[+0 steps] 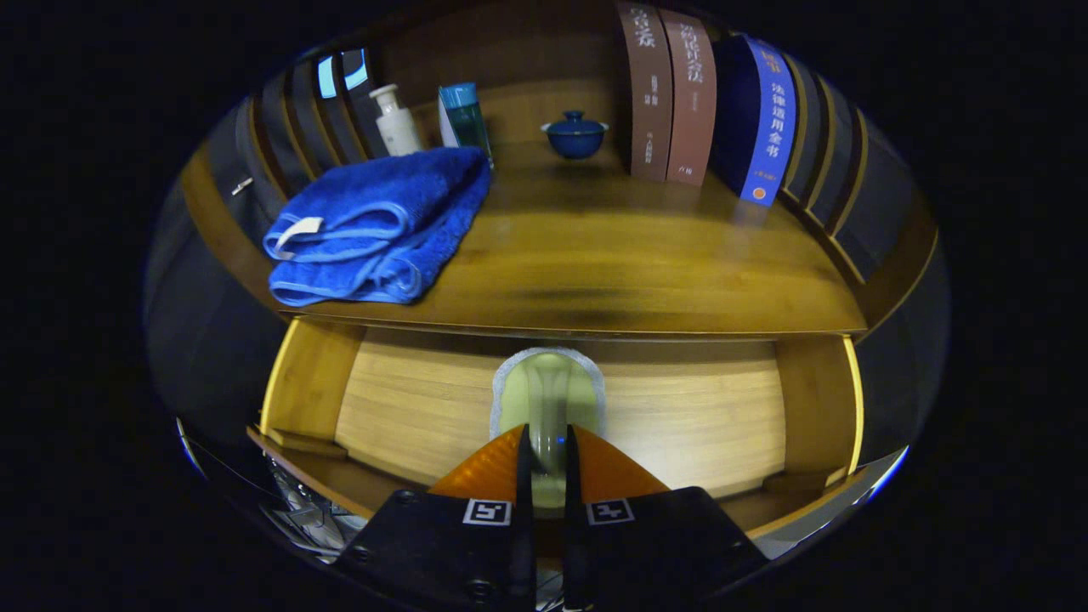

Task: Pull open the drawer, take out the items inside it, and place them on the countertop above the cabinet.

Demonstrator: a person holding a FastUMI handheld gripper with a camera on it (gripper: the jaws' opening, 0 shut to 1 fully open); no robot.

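The wooden drawer point(680, 416) stands pulled open below the countertop point(612, 255). Inside it, at the middle, is a pale green brush-like item point(548, 382) with a white fuzzy rim and a grey handle running toward me. My gripper point(546, 438) reaches into the drawer, and the handle sits between its two fingers, which press on it from both sides. A folded blue towel point(374, 225) lies on the left part of the countertop.
At the back of the countertop stand a white pump bottle point(397, 119), a teal container point(465, 115) and a blue lidded bowl point(575, 134). Upright books point(671, 93) line the right side. The drawer's side walls point(310, 374) flank the item.
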